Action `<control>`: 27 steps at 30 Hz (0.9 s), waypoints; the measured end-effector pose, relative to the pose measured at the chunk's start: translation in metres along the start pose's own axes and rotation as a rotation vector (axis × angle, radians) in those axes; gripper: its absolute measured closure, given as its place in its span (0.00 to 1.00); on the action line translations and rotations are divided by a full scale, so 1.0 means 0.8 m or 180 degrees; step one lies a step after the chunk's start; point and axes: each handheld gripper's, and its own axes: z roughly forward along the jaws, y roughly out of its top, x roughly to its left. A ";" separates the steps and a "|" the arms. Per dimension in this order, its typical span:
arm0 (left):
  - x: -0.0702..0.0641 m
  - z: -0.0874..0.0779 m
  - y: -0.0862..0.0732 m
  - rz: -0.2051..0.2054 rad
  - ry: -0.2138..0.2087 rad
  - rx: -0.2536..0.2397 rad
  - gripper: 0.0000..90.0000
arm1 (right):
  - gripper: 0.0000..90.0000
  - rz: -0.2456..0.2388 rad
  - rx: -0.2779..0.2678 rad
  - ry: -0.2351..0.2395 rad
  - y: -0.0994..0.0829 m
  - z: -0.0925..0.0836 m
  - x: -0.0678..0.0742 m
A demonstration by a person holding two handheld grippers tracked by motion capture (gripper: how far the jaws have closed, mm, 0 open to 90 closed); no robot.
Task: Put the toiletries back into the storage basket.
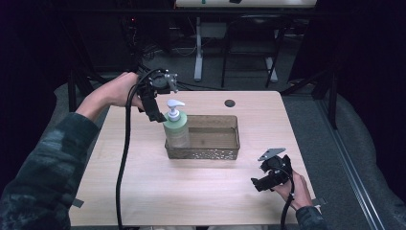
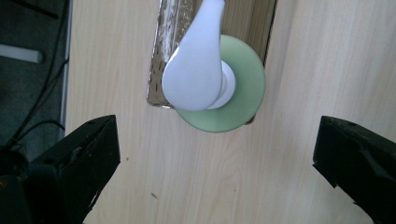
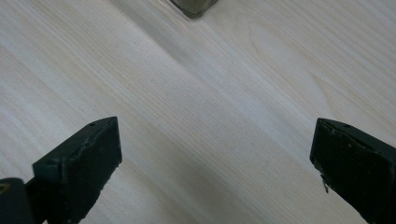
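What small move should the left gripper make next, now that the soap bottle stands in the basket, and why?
Probably draw the left gripper up and away from the soap bottle. The bottle stands upright at the left end of the basket, and in the left gripper view the jaws stand wide apart with nothing between them, so the grip looks released. The right gripper rests open over the table.
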 end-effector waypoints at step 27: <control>-0.061 0.089 -0.102 -0.0383 -0.0095 -0.0269 0.00 | 0.02 -0.0013 0.0028 -0.0004 0.000 0.001 0.001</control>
